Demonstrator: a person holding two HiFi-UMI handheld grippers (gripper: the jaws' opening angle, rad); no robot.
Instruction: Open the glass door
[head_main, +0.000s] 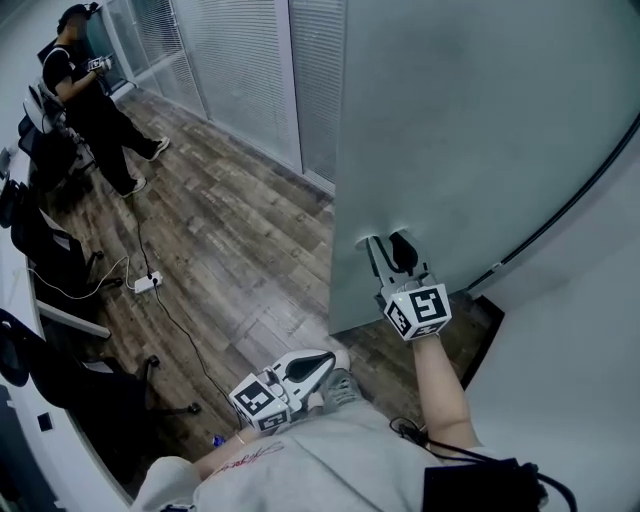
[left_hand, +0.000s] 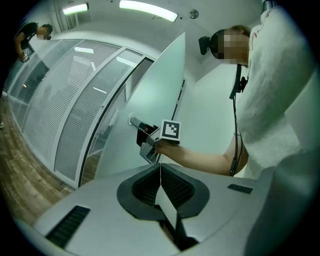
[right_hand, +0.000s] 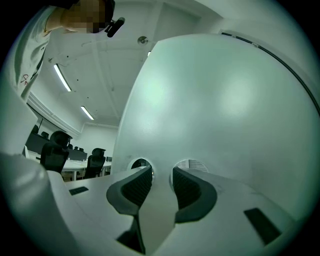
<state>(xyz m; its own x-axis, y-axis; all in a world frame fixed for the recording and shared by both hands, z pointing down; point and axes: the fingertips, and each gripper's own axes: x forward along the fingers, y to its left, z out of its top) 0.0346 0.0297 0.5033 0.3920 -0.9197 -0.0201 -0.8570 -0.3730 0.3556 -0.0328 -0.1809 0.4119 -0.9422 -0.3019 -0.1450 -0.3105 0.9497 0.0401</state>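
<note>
1. My left gripper (head_main: 320, 364) sits low at 6 o'clock by my body, jaws pressed together on nothing; I judge it parked there, out of the door's swing.
2. My right gripper (head_main: 391, 248) reaches out at 1 o'clock, jaws clamped on the door handle (left_hand: 133, 121), a pad on each side; that grip lets me swing the panel.
3. The frosted glass door (head_main: 460, 120) stands at 12 o'clock, seemingly partway open over the wooden floor (head_main: 230, 230).
4. Far off at 10 o'clock another person (head_main: 88, 90) stands well apart; safely clear, I reckon.
</note>
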